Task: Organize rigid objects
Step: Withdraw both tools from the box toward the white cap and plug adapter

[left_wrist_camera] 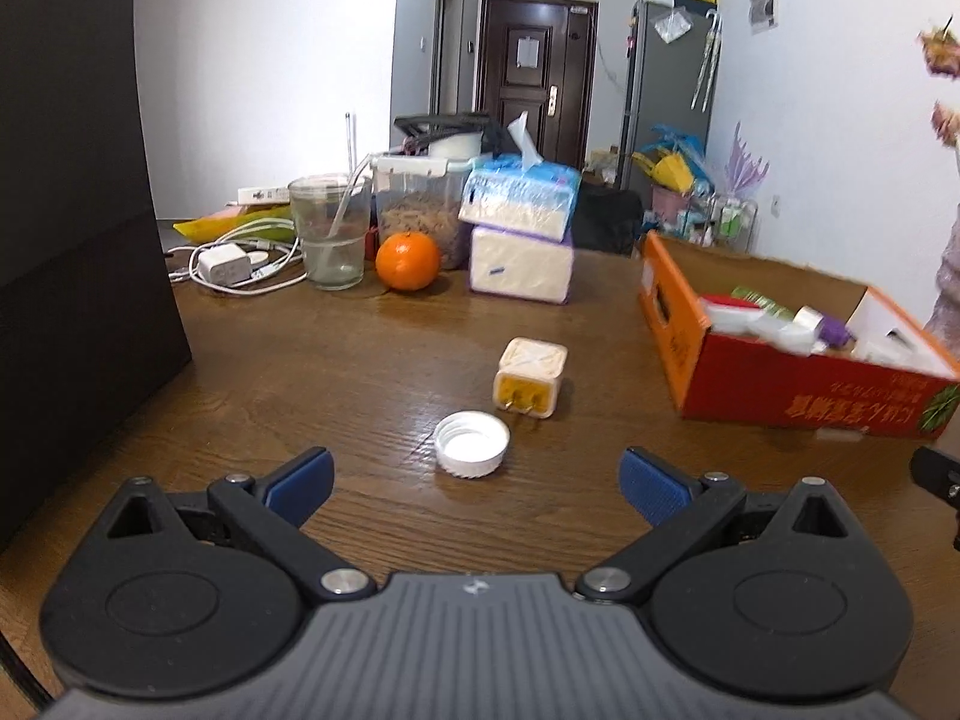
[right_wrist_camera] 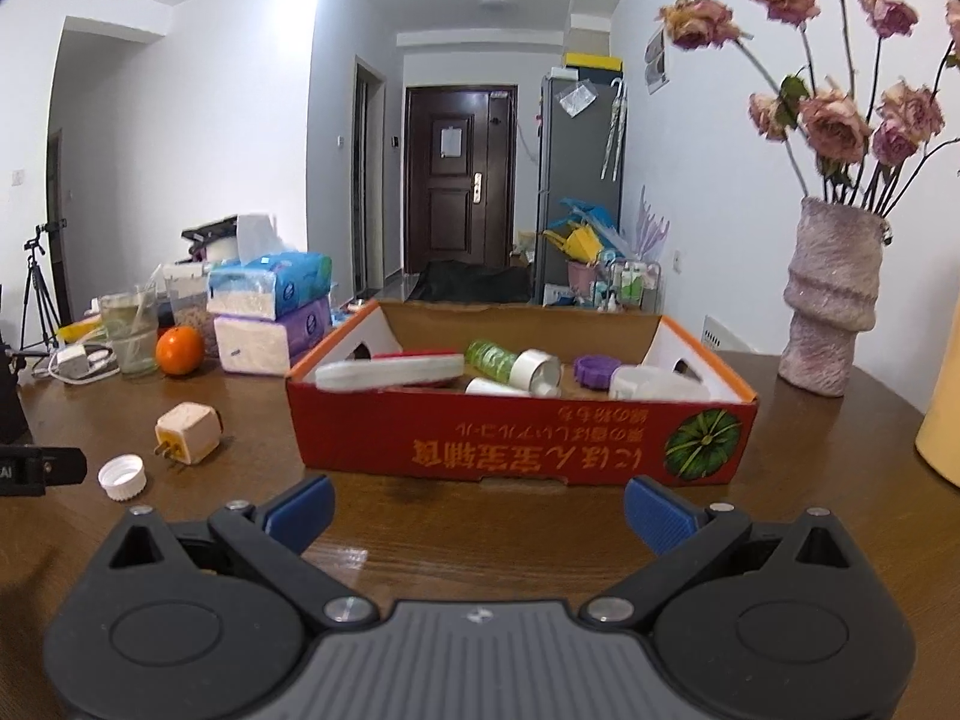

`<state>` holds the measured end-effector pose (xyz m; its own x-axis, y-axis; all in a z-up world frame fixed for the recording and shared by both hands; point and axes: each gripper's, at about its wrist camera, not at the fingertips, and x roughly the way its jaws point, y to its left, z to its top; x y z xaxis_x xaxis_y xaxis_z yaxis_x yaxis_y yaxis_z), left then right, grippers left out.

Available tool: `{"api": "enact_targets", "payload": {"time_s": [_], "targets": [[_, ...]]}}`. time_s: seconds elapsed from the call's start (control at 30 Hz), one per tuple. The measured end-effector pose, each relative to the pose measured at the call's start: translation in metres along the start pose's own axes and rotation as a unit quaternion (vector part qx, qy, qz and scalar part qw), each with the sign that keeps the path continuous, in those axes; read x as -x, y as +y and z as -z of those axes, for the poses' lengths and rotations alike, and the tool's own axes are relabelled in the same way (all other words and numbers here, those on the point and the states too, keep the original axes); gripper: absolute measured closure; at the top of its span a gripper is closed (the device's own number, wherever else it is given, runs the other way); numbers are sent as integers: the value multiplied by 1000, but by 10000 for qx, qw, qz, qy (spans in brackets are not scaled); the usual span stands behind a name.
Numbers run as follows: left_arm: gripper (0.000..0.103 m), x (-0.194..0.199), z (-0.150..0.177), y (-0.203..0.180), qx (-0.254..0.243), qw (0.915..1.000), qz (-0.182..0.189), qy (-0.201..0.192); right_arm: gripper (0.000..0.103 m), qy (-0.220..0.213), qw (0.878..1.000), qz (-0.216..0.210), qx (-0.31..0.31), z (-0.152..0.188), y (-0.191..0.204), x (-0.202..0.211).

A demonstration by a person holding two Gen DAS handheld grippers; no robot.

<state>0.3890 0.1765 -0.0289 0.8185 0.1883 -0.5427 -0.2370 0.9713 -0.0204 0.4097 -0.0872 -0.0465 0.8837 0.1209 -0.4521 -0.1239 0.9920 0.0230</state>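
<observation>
A white bottle cap [left_wrist_camera: 471, 443] lies open side up on the wooden table, just ahead of my left gripper [left_wrist_camera: 477, 483], which is open and empty. A cream plug adapter [left_wrist_camera: 530, 378] with yellow face and metal prongs lies just beyond the cap. Both also show in the right wrist view: cap [right_wrist_camera: 123, 476], adapter [right_wrist_camera: 187, 435]. A red and orange cardboard box [right_wrist_camera: 516, 438] holds several items: a white case, a green bottle, a purple lid, white containers. My right gripper [right_wrist_camera: 478, 507] is open and empty, just short of the box's front wall.
At the back stand an orange [left_wrist_camera: 408, 261], a glass with a straw [left_wrist_camera: 330, 231], two stacked tissue packs [left_wrist_camera: 521, 237], a food jar [left_wrist_camera: 420, 210] and a white charger with cables [left_wrist_camera: 225, 264]. A black panel [left_wrist_camera: 78, 228] stands at left. A vase of dried roses [right_wrist_camera: 831, 300] stands right of the box.
</observation>
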Motion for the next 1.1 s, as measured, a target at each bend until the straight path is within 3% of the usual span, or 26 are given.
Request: {"api": "enact_targets", "payload": {"time_s": [0.5, 0.63, 0.83, 0.9, 0.97, 1.1], "targets": [[1, -68, -2, 3, -230, 9984, -420, 298, 0, 125, 9993, -359, 61, 0, 18, -44], [17, -78, -2, 3, -237, 9978, -419, 446, 0, 161, 9987, -462, 129, -1, 26, -54], [22, -85, -2, 2, -242, 9976, -386, 524, 0, 136, 9973, -686, 227, -4, 42, -64], [36, -88, -3, 3, -261, 9977, -301, 548, 0, 121, 9970, -716, 252, -4, 47, -67], [62, -88, -4, 3, -258, 9982, -51, 540, 0, 125, 9969, -725, 272, -5, 53, -70], [62, -85, -4, 0, -364, 9981, -7, 497, 0, 133, 9967, -711, 363, -4, 65, -72]]}}
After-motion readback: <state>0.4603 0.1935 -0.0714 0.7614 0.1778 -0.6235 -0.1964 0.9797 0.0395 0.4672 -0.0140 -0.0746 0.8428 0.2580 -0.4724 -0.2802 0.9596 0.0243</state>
